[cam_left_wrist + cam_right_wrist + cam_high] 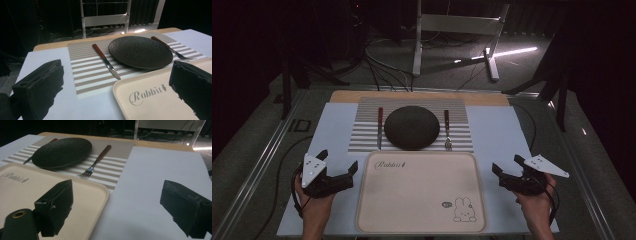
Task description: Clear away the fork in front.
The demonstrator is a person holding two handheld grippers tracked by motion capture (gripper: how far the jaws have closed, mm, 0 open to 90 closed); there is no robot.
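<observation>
Tray (422, 220), cream with a rabbit print, sits empty at the table's near edge between both grippers; a dark plate (411, 127), knife (380, 127) and fork (447, 131) lie beyond on a striped placemat (362, 135). Left gripper (337, 165) and right gripper (507, 167) hover just beside the tray, jaws apart, holding nothing. Risk: the plate's low rim overhangs the tray edge closely, so a shallow pinch could slip or drag the placemat and scatter the cutlery.
</observation>
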